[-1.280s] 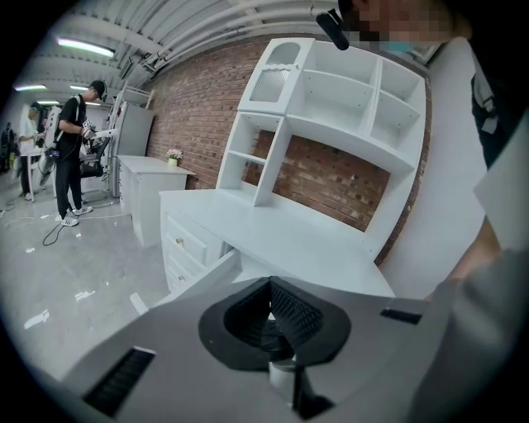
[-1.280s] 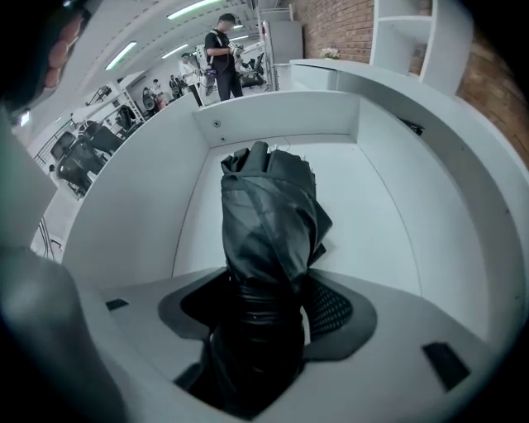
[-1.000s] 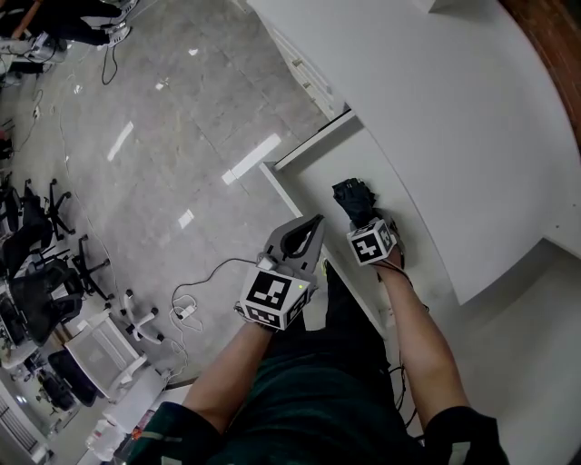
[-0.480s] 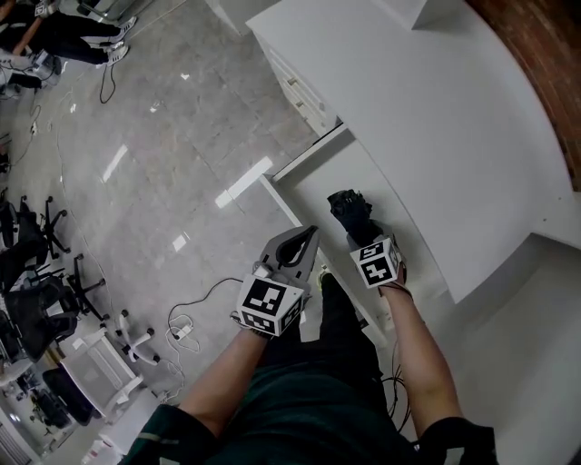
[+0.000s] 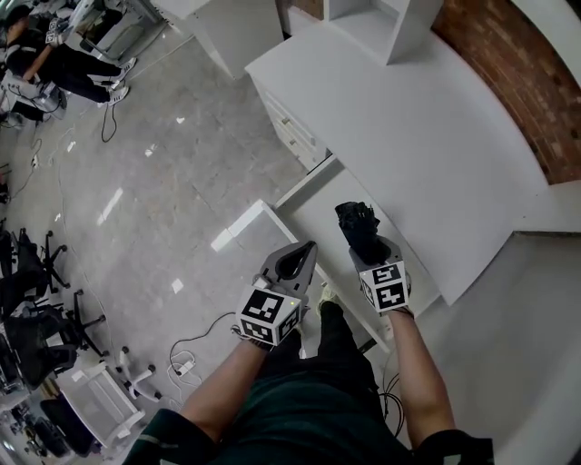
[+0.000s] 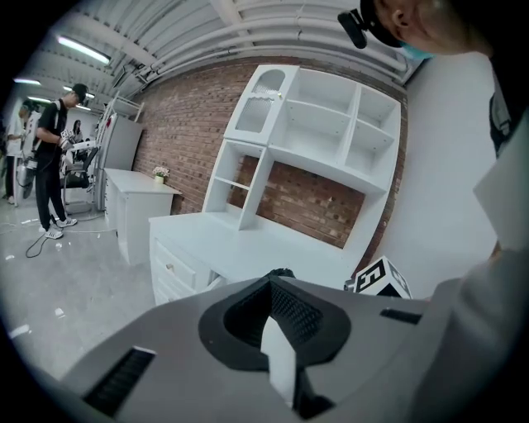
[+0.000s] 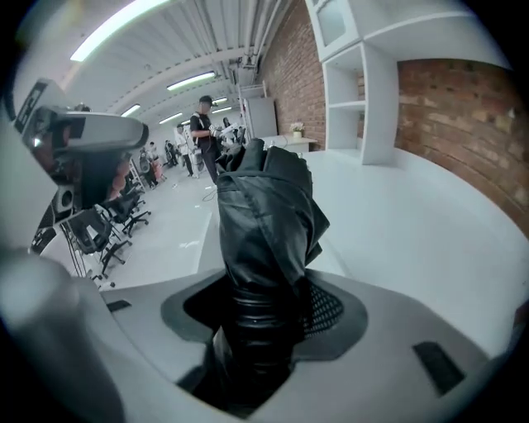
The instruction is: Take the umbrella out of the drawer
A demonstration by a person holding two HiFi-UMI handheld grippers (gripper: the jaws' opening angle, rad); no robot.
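A black folded umbrella (image 5: 359, 224) stands upright in my right gripper (image 5: 370, 249), above the open white drawer (image 5: 313, 204) of the desk. In the right gripper view its ribbed handle sits between the jaws and the folded canopy (image 7: 266, 206) rises ahead; the right gripper (image 7: 260, 330) is shut on it. My left gripper (image 5: 303, 256) hangs just left of the umbrella over the drawer's front edge, shut with nothing in it. In the left gripper view the left gripper (image 6: 278, 351) points at the desk, and the right gripper's marker cube (image 6: 380, 279) shows beyond it.
The white desk top (image 5: 408, 136) runs along the right, with a white shelf unit (image 5: 381, 23) and a brick wall (image 5: 508, 64) behind. Grey tiled floor lies left, with cables (image 5: 195, 313), office chairs (image 5: 27, 309) and people (image 5: 54, 73) far off.
My right gripper has lifted the umbrella higher above the drawer. The left gripper has risen a little beside it. The head view now takes in more of the desk and shelves.
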